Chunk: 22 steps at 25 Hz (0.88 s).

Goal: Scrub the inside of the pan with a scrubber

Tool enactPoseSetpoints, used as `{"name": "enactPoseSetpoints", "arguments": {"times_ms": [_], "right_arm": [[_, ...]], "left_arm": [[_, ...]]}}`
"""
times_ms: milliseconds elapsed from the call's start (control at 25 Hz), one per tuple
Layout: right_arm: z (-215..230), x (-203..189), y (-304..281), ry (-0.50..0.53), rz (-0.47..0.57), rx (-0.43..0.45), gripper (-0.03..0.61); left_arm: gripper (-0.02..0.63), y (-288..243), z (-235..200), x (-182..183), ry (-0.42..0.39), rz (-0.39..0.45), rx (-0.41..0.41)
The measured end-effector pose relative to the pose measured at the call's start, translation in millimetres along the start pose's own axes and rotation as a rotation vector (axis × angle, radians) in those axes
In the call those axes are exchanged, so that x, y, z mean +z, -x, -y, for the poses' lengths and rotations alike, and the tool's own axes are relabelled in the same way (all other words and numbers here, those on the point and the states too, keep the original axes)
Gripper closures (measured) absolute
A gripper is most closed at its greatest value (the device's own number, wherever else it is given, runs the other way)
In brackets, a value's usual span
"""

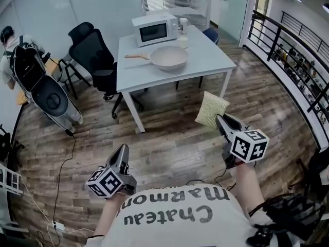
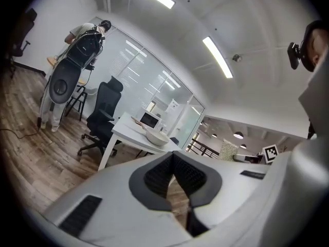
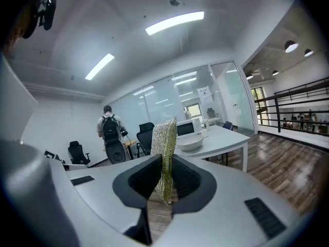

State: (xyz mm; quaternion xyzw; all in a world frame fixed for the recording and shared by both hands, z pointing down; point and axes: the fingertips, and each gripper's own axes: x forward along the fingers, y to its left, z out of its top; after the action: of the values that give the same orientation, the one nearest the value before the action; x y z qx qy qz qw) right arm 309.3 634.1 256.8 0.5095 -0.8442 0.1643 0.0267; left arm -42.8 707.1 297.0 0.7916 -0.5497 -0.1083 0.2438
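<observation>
A cream pan (image 1: 168, 57) with a wooden handle rests on the white table (image 1: 205, 60), in front of the microwave; it shows small in the left gripper view as the pan (image 2: 156, 136) and in the right gripper view as the pan (image 3: 189, 143). My right gripper (image 1: 222, 121) is shut on a yellow-green scrubber (image 1: 211, 109), which stands upright between the jaws, the scrubber (image 3: 164, 153). My left gripper (image 1: 122, 153) is shut with nothing in it, low at the left. Both are held over the floor, well short of the table.
A white microwave (image 1: 154, 29) and a cup (image 1: 183, 24) stand at the table's back. Black office chairs (image 1: 92, 53) are left of it. A person with a backpack (image 1: 7, 50) stands far left beside a black case. A railing (image 1: 288, 50) runs along the right. Cables lie on the wooden floor.
</observation>
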Motion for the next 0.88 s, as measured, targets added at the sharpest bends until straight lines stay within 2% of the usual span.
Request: {"name": "enactPoseSetpoints", "arguments": {"times_ms": [240, 400, 520, 680, 880], "right_arm": [[7, -5, -44, -0.040, -0.019, 0.048, 0.520], [-2, -18, -77, -0.036, -0.066, 0.082, 0.520], [5, -28, -98, -0.027, -0.100, 0.064, 0.520], [17, -32, -136, -0.066, -0.125, 0.034, 0.520], [25, -17, -197, -0.063, -0.147, -0.010, 0.520]], "left_arm": [[0.611, -16, -2, 0, -0.041, -0.034, -0.001], [0.611, -22, -27, -2, 0.002, -0.056, 0.023], [0.611, -38, -46, -7, 0.039, -0.081, 0.036], [0.611, -77, -66, -6, 0.064, -0.126, -0.020], [0.611, -145, -104, 25, 0.084, -0.151, -0.061]]}}
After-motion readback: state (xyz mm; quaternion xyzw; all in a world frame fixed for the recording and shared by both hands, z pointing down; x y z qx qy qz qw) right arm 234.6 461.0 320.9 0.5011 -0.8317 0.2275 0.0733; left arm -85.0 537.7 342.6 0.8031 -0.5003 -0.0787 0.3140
